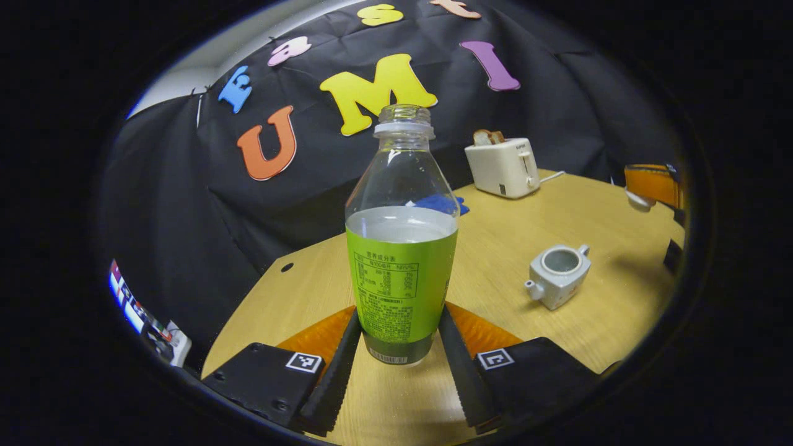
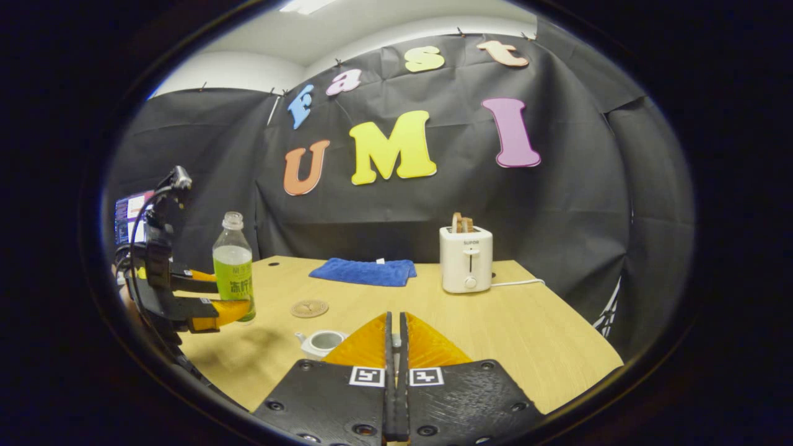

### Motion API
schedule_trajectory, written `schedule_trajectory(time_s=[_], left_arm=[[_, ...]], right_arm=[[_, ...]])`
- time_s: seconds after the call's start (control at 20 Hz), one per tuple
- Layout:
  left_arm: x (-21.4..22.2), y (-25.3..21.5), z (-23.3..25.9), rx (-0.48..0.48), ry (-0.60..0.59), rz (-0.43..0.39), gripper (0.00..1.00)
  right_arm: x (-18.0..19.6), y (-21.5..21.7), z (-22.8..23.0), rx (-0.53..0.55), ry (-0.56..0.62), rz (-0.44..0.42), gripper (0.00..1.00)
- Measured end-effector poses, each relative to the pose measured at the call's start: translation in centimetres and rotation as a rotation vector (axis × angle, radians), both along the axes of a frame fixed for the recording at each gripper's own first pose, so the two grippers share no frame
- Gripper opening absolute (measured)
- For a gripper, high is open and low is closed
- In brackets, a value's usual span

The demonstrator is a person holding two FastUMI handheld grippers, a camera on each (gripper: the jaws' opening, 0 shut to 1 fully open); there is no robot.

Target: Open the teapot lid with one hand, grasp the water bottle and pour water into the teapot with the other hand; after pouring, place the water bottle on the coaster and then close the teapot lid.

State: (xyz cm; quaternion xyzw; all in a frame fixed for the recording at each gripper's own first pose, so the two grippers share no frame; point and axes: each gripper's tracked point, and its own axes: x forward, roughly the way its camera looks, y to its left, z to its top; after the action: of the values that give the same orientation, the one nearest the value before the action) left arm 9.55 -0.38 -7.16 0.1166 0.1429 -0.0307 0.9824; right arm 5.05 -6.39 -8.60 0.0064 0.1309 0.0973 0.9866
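In the left gripper view we see our left gripper (image 1: 399,347) squeezing the water bottle (image 1: 401,248) low down, one finger on each side, and the bottle stands straight up with no cap and is about half full. The teapot (image 1: 557,274) sits on the table (image 1: 526,217) to the right with its lid off, and a toaster (image 1: 503,166) is far back. In the right gripper view our right gripper (image 2: 395,347) has its fingers pressed together, and we cannot tell if it holds something; the coaster (image 2: 309,308) lies just right of the bottle, near a blue cloth (image 2: 364,272)
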Motion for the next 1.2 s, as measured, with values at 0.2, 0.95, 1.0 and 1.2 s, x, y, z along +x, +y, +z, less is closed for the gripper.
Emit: schedule_trajectory(time_s=[0.2,0.95,1.0,1.2], left_arm=[[2.3,-0.1,2.0,-0.207,-0.086,0.013,0.76],[15.9,-1.1,-0.8,-0.222,-0.109,-0.042,0.76],[16.1,-1.2,-1.3,-0.236,-0.097,-0.044,0.76],[16.1,-1.6,-2.9,-0.267,-0.053,-0.044,0.77]], right_arm=[[0.2,0.2,-0.2,-0.003,0.006,-0.006,0.0],[2.3,0.5,-3.0,-0.02,0.075,-0.025,0.0],[2.3,0.5,-3.2,-0.019,0.079,-0.026,0.0],[2.5,1.1,-3.7,-0.011,0.093,-0.019,0.0]])
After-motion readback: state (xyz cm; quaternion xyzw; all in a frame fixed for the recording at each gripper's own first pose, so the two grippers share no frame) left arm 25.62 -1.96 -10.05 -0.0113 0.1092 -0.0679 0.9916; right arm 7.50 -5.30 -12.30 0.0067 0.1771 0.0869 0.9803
